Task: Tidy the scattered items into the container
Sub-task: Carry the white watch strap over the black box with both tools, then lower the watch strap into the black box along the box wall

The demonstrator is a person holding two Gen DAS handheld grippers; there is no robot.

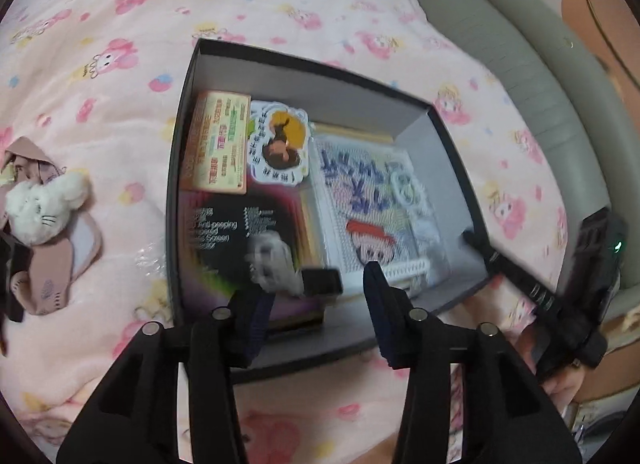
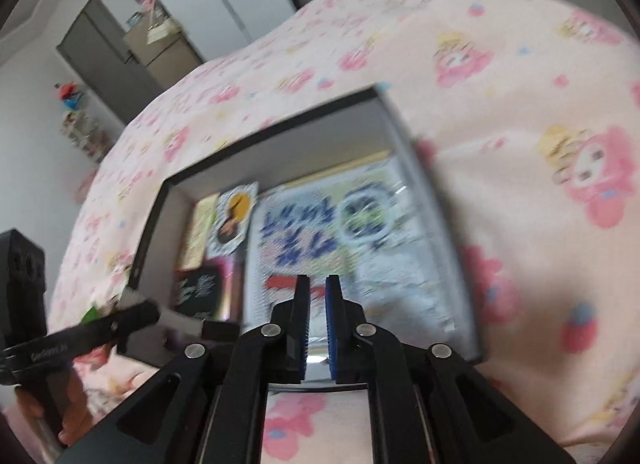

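a small white fluffy plush [image 1: 272, 264] lies blurred in the dark open cardboard box [image 1: 182, 184], beside the released left fingers [image 1: 256, 316]; right fingers [image 2: 334, 320] nearly clenched, empty.

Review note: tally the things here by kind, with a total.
Fluffy white toys: 2 (cat plush, blurred fluffy thing)
Flat items inside: 4 (orange card, sticker, black pack, bead board)
Box: 1
Total: 7
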